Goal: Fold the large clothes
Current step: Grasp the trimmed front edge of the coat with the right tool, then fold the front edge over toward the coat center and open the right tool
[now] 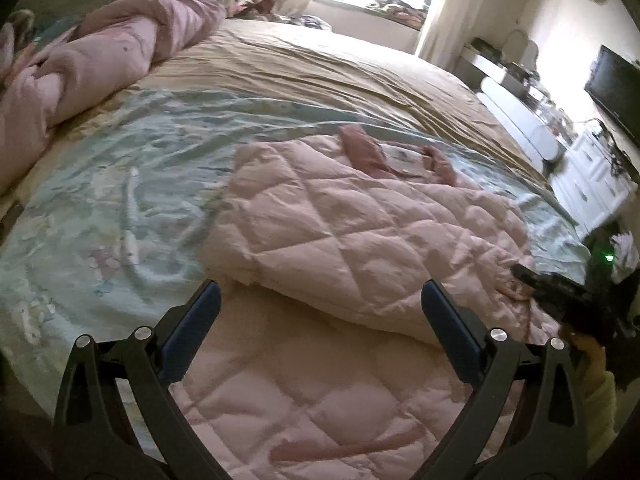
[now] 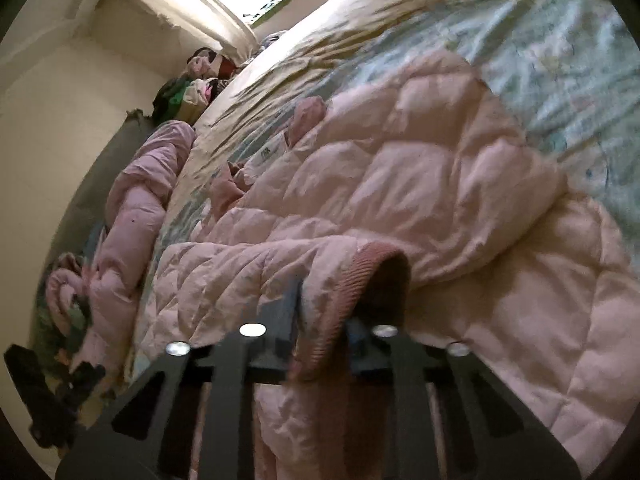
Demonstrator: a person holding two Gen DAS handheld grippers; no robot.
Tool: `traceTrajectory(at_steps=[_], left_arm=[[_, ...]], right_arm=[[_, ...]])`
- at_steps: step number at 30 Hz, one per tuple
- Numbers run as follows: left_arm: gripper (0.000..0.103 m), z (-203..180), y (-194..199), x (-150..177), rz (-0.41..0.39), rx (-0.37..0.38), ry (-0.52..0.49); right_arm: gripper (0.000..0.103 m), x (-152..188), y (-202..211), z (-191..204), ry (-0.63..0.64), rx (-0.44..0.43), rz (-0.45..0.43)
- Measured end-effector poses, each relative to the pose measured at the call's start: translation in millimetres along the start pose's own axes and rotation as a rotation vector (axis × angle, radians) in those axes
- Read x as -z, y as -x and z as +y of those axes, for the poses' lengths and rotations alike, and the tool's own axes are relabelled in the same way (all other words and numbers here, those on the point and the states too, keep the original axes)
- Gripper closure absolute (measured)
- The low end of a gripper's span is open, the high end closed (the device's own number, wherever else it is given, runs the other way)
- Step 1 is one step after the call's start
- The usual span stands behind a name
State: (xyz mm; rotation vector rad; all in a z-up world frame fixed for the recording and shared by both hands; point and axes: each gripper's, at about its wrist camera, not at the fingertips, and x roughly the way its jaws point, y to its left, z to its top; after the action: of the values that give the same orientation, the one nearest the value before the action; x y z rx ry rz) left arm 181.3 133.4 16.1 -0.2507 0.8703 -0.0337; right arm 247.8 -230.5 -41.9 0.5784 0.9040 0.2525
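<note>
A pale pink quilted jacket [image 1: 360, 232] lies on the bed, one side folded over its body. My left gripper [image 1: 322, 302] hovers open above the jacket's near part, with nothing between its blue pads [image 1: 200, 320]. In the right wrist view the jacket [image 2: 420, 168] fills the middle. My right gripper [image 2: 324, 312] is shut on the darker pink ribbed cuff [image 2: 360, 264] of a sleeve, which drapes over the fingers. In the left wrist view the right gripper [image 1: 560, 292] shows as a dark shape at the jacket's right edge.
The bed carries a pale green patterned sheet [image 1: 100, 200] and a beige cover [image 1: 320, 64] behind it. A rolled pink duvet [image 1: 100, 60] lies at the far left. White cabinets [image 1: 588, 168] and a dark screen [image 1: 616, 88] stand right of the bed.
</note>
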Motion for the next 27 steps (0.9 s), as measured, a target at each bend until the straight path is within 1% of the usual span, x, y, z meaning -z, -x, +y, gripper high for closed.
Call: traceTrajectory(at_steps=[2, 6, 11, 15, 18, 19, 22, 27], left_arm=[[0.009, 6, 1, -3, -0.004, -0.008, 0.008], [0.009, 14, 2, -8, -0.01, -0.016, 0.017], [0.009, 14, 6, -17, -0.028, -0.04, 0.001], [0.009, 14, 4, -28, -0.038, -0.029, 0.007], [0.009, 9, -5, -37, -0.042, -0.039, -0.01], [0.009, 7, -8, -38, -0.041, -0.036, -0.013], [0.009, 2, -22, -42, -0.026, -0.024, -0.021], [0.009, -13, -45, -49, -0.001, -0.014, -0.053]], right_arm=[[0.093, -7, 8, 9, 0.047, -0.003, -0.03], [0.096, -25, 26, 47, 0.195, -0.01, -0.097], [0.097, -61, 52, 94, 0.324, -0.066, -0.161], [0.097, -89, 73, 133, 0.439, -0.076, -0.228], [0.097, -103, 78, 152, 0.525, -0.056, -0.275], [0.097, -107, 76, 156, 0.552, -0.035, -0.289], [0.097, -111, 62, 158, 0.591, 0.028, -0.293], [0.097, -110, 42, 138, 0.573, 0.093, -0.269]])
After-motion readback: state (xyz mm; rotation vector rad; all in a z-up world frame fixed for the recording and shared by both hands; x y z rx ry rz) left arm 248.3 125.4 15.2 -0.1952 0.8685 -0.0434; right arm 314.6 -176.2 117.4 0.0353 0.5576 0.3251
